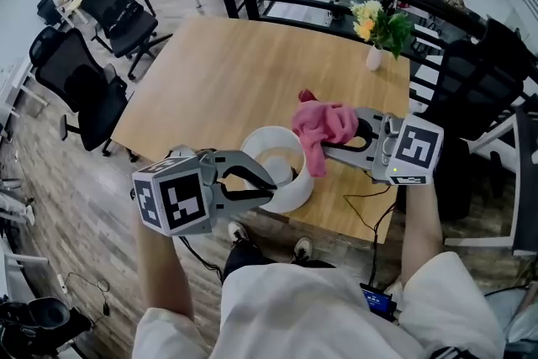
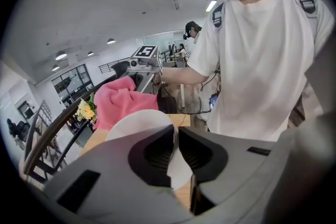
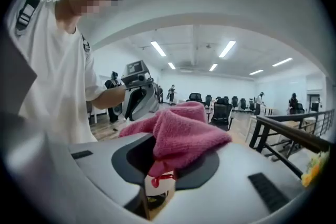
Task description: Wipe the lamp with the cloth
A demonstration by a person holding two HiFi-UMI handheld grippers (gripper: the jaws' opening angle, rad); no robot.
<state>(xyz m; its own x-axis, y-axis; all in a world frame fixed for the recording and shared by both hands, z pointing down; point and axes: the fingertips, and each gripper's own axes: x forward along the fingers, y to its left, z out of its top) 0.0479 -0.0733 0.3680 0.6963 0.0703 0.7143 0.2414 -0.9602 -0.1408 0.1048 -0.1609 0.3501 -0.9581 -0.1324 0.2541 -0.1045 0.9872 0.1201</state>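
Between the left pads: the left gripper (image 2: 176, 140) has its jaws almost together, pinched on the thin white wall of the lamp (image 2: 137, 124).
Between the right pads: the right gripper (image 3: 167, 159) is clamped on a bunched pink cloth (image 3: 185, 128); loose folds spill past its fingertips.
Cloth to lamp: the cloth hangs just beyond the left fingertips, at the lamp's far rim. Whether it touches cannot be told.
Doing the wipe well: probably hold the left pinch firm and steady so the light lamp does not twist. Lay the loose fold on the wall, not the hard jaw tips, then sweep round the rim.
Head view alone: it places the lamp over the near edge of the table (image 1: 218, 71), with flowers (image 1: 382, 25) well beyond the right fingertips.
Gripper views alone: they show each pinch close up, which the head view shows only partly.
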